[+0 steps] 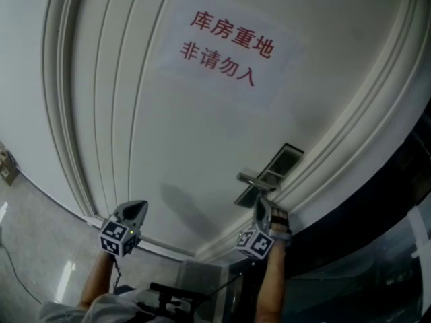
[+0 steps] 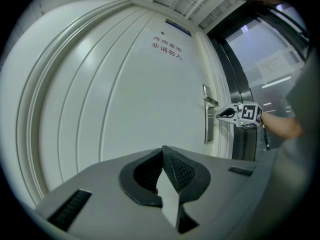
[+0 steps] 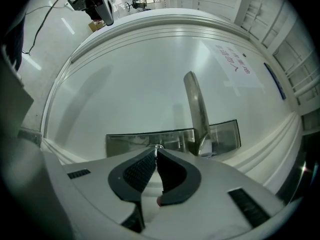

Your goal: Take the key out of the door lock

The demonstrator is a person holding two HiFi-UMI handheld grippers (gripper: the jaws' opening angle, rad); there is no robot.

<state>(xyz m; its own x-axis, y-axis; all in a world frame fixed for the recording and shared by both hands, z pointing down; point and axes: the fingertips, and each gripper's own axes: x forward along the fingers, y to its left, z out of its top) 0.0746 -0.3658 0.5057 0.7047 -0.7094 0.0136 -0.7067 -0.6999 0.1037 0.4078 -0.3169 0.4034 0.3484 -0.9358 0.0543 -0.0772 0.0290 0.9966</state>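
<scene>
Right gripper [image 3: 156, 150] clamps, apparently, the key [image 3: 158, 146] at 6 o'clock of the handle [image 3: 197, 109]; next, pull straight out. Left gripper [image 2: 163, 151] closed, empty.

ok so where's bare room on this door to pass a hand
The flat door panel between the paper sign and the lock plate is bare. Crowded at the plate: door handle, and right gripper jaws closed on the key.

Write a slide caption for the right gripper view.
Right gripper shut on the key in the lock plate, near the door handle.
</scene>
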